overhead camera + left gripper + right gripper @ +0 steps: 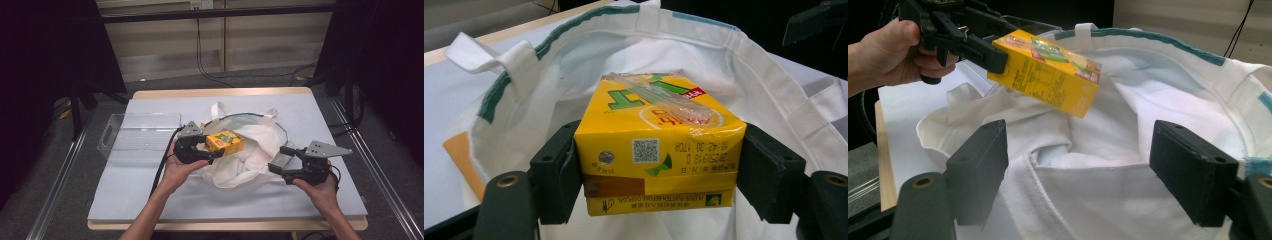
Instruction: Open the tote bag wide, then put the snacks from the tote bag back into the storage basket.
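Yellow cardboard is sitting squarely between the jaws of my left gripper: I am clamping a small drink carton by its two narrow sides, both pads pressing flat on it. It is a yellow box with green lettering on its top face, a clear wrapped straw stuck slantwise across that face, and a printed code and date line on the end facing me (the corner by the straw is looking slightly dented). I am holding it tilted, clear of the cloth, over the open mouth of the white tote bag, which is lying rumpled on the grey table mat with a teal-edged rim. My right gripper is standing wide open at the bag's near edge, nothing caught in it, the white cloth lying beyond the pads.
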